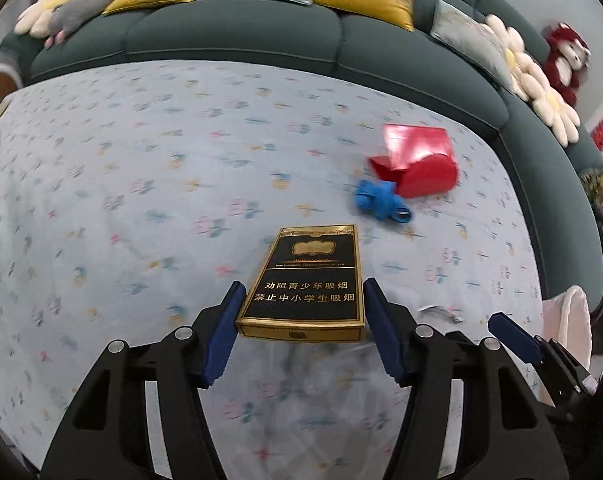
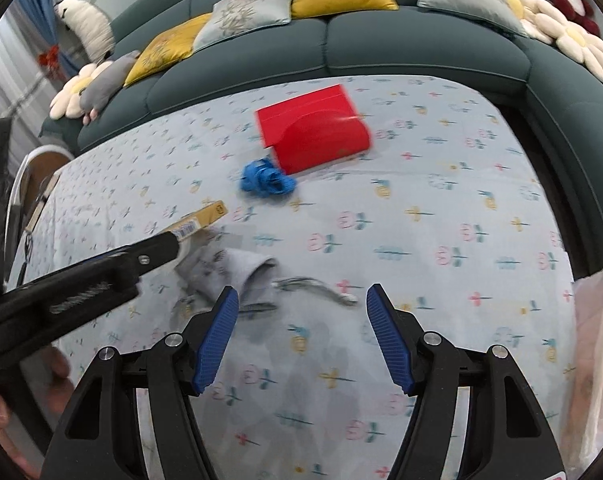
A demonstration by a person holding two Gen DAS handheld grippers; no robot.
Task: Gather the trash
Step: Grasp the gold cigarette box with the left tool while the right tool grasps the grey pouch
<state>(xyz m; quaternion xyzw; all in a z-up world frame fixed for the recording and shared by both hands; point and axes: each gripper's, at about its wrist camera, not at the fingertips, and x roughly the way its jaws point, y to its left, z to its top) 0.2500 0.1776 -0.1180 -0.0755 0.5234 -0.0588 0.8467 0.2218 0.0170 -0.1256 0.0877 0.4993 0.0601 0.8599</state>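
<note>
A black and gold cigarette box (image 1: pixel 306 292) sits between the blue pads of my left gripper (image 1: pixel 303 300), which is shut on its near end and holds it over the flowered tablecloth (image 1: pixel 141 200). In the right wrist view the same box (image 2: pixel 201 220) sticks out of the left gripper's black finger (image 2: pixel 157 250). A red box (image 1: pixel 417 162) and a crumpled blue scrap (image 1: pixel 379 200) lie beyond; they also show in the right wrist view, the red box (image 2: pixel 321 132) and the blue scrap (image 2: pixel 265 178). My right gripper (image 2: pixel 301 312) is open and empty above the cloth (image 2: pixel 441 220).
A dark green sofa (image 1: pixel 229 36) with yellow and grey cushions curves around the far and right sides of the table. A thin pale bag (image 2: pixel 597 340) hangs at the right edge. A fold in the cloth (image 2: pixel 237 272) rises just ahead of the right gripper.
</note>
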